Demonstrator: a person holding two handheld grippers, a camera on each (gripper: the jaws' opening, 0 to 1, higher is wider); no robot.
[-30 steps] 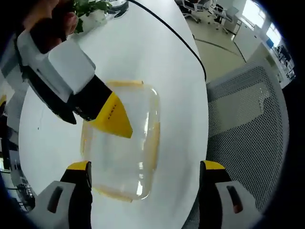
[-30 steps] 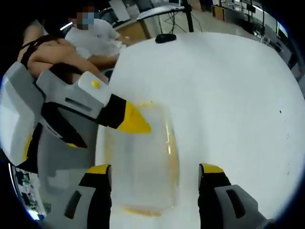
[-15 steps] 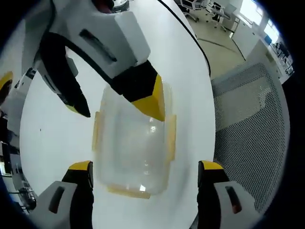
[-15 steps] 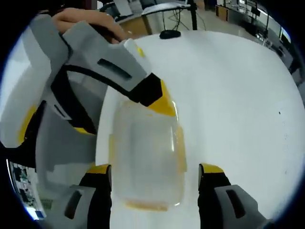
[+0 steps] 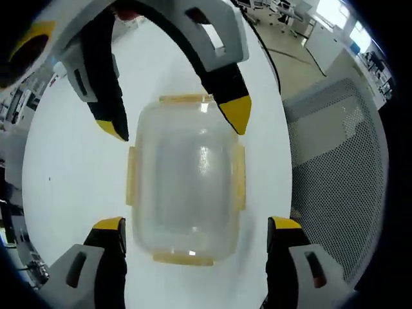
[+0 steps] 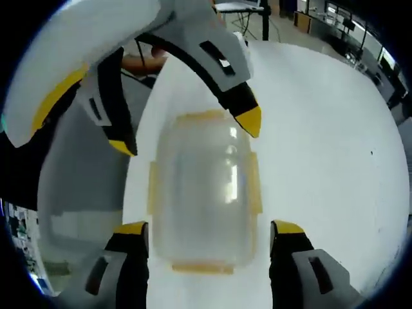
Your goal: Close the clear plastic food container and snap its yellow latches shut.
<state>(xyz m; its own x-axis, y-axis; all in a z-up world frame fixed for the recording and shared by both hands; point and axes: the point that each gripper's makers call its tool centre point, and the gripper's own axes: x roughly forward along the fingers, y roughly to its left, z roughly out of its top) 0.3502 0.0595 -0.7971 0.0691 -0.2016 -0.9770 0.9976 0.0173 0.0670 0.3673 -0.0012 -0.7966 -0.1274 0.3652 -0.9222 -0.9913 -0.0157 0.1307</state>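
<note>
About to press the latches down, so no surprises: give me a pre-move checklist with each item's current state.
1. Lid sits on the clear container: ok, it looks seated.
2. Container rests on the white table: ok.
3. Left tool open and straddling the container's near end: ok.
4. Right tool open, straddling from the opposite end: ok.
5. Yellow latches snapped shut: cannot tell; side ones seem to stick outward.
6. Either tool touching a latch: not ok, none visibly touching.

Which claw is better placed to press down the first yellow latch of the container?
Neither clearly. Both the left claw and right claw are open and straddle the clear container from opposite ends, each just above the yellow end latch nearest it.
</note>
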